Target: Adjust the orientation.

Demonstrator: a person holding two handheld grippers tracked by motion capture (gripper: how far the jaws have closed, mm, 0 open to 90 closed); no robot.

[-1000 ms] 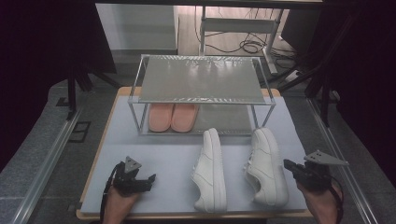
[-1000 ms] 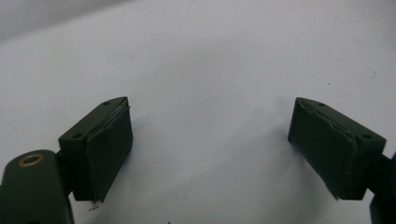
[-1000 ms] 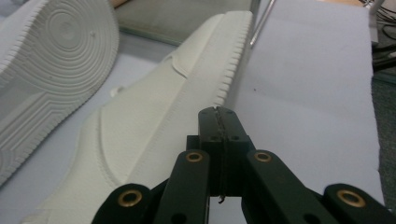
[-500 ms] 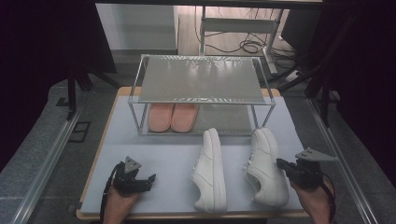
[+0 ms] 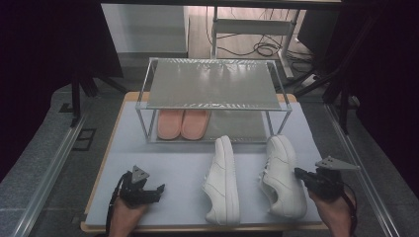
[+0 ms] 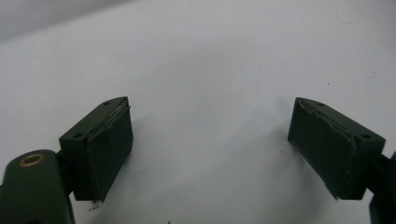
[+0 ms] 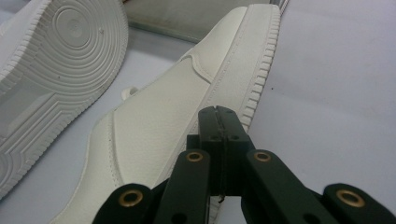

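Two white sneakers lie on the pale table. One sneaker (image 5: pixel 221 180) rests on its side, and its ribbed sole (image 7: pixel 56 60) faces my right gripper's camera. The other sneaker (image 5: pixel 280 174) stands upright on its sole, its side (image 7: pixel 154 126) close in front of that camera. My right gripper (image 5: pixel 298 173) is shut with nothing between its jaws, and its tip (image 7: pixel 217 110) sits at that sneaker's outer sole edge; I cannot tell whether it touches. My left gripper (image 5: pixel 159 189) rests at the front left, open wide (image 6: pixel 210 107) over bare table.
A metal-framed rack (image 5: pixel 212 84) with a grey top shelf stands at the back of the table. A pair of pink slippers (image 5: pixel 182 123) lies on the left side of its lower level. The table's front edge (image 5: pixel 197 228) runs just ahead of both hands.
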